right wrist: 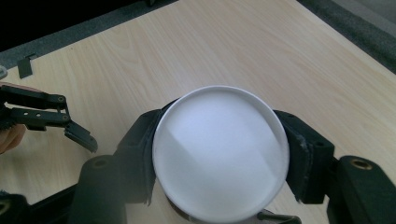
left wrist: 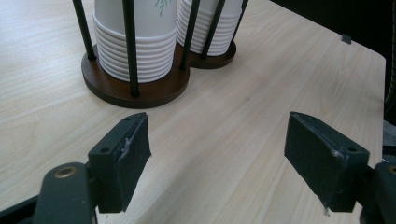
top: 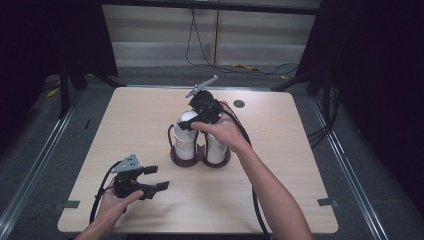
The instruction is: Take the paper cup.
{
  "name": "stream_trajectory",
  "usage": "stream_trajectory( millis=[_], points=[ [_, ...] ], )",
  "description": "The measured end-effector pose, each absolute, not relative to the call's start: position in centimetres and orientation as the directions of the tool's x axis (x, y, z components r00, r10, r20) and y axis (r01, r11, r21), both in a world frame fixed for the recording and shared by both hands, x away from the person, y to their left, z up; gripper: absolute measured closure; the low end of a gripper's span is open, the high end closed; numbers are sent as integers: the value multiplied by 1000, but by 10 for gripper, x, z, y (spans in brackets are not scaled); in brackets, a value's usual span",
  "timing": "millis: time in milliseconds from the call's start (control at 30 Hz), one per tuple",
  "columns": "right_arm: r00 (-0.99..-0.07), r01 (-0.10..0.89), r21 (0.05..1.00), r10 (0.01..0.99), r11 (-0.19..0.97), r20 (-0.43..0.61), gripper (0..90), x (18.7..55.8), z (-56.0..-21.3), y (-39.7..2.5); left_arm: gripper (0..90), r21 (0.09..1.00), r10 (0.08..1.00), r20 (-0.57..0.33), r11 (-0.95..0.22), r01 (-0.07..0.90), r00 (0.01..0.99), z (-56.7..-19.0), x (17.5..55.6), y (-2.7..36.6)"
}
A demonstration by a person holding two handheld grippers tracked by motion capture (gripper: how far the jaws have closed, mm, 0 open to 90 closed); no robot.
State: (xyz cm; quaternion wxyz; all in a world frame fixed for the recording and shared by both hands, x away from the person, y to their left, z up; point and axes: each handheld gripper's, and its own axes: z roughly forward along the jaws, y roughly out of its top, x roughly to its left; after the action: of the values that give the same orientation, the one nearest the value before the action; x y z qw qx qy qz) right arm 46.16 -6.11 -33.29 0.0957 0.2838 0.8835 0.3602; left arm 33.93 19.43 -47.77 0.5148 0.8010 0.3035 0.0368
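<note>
1. The rack (top: 200,159), a dark wooden base with thin black rods, stands near the table's (top: 280,200) centre and holds two stacks of white paper cups side by side.
2. The right gripper (top: 192,123) comes down from about 1 o'clock onto the left stack (top: 185,142). In the right gripper view its jaws press both sides of the top cup (right wrist: 219,151), at 9 and 3 o'clock of the round white end, so it grips that cup.
3. The right stack (top: 216,147) sits partly behind the right hand (top: 222,131); leave it alone.
4. The left gripper (top: 156,179) rests low at about 7 o'clock from the rack, well apart from it. Its jaws stand wide apart with nothing between them, and they face the base in the left gripper view.
5. The step in hand looks like pulling the top cup off the stack. To do it well, lift straight up along the rods (left wrist: 130,46), not sideways, so the cup doesn't catch.
6. Squeeze lightly: paper cups crush, and a dented cup jams on the one below.
7. Nested cups often cling. If a second cup rises or the rack tips, bring the left gripper to the base (left wrist: 135,91) at its near edge and steady it.
8. Watch the rim clear the rod tops before swinging away.
</note>
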Motion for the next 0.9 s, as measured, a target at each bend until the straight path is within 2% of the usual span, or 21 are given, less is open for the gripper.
stream_trajectory(
  millis=[400,533,667,900],
  points=[
    [-810,427,751,583,503,71,373,449,-327,-73,162,852,506,-280,-262,454,816,-472,345,193],
    [-805,427,769,587,475,84,373,447,-329,-79,162,856,509,-272,-260,447,817,-469,347,192],
    [-806,417,790,584,450,92,374,443,-325,-84,205,868,505,-252,-259,423,826,-464,349,190],
    [-812,400,812,574,424,101,374,430,-319,-92,204,874,501,-248,-254,415,829,-462,353,186]
  ],
)
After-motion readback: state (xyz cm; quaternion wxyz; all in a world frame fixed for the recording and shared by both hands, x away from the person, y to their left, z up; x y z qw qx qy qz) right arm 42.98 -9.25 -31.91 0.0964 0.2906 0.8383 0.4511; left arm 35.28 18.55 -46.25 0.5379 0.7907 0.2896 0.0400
